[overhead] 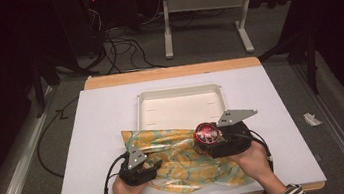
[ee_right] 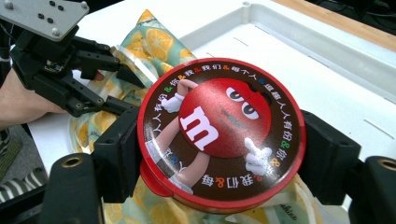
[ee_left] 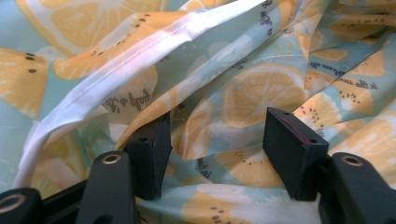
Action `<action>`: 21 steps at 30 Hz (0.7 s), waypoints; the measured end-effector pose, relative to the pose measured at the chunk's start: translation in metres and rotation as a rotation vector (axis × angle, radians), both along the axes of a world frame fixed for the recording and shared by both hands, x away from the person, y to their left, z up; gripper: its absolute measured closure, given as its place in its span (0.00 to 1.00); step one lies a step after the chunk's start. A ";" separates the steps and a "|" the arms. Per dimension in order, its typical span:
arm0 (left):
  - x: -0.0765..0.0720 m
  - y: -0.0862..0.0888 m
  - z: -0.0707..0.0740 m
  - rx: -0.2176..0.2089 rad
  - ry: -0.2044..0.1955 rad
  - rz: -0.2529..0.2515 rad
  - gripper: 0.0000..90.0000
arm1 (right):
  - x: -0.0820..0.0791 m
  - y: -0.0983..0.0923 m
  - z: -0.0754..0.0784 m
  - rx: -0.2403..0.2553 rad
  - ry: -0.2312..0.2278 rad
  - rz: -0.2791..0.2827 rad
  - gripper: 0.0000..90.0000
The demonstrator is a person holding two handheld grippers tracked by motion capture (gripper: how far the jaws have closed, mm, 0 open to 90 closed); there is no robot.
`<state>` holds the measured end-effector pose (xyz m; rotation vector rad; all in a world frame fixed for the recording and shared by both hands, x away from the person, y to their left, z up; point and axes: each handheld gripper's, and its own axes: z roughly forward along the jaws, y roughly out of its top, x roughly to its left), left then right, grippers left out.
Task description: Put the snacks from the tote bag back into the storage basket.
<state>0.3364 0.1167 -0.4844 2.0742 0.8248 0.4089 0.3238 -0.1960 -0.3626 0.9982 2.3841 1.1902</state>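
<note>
Right gripper (ee_right: 219,154) clamps round candy tin (ee_right: 222,133) by rim: rigid, slick, likely light. Left gripper (ee_left: 217,154) gapes, limp lemon-print cloth (ee_left: 261,88) bunched between jaws; pinch hem fold.

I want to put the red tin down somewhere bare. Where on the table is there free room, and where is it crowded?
The shallow white tray behind the lemon-print cloth bag is empty. The white table sheet is bare left of the tray and right of it. The near middle is crowded: bag, left gripper, and right gripper clamping the round red M&M tin.
</note>
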 end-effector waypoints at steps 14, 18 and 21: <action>0.000 0.000 0.000 -0.001 -0.002 -0.001 0.47 | 0.009 -0.005 0.011 -0.013 -0.019 -0.008 0.29; 0.000 0.000 0.000 0.000 -0.002 -0.002 0.47 | 0.013 -0.006 0.014 -0.009 -0.022 -0.016 0.29; 0.000 0.000 0.000 0.000 -0.005 -0.001 0.47 | 0.017 -0.007 0.015 -0.005 -0.022 -0.016 0.29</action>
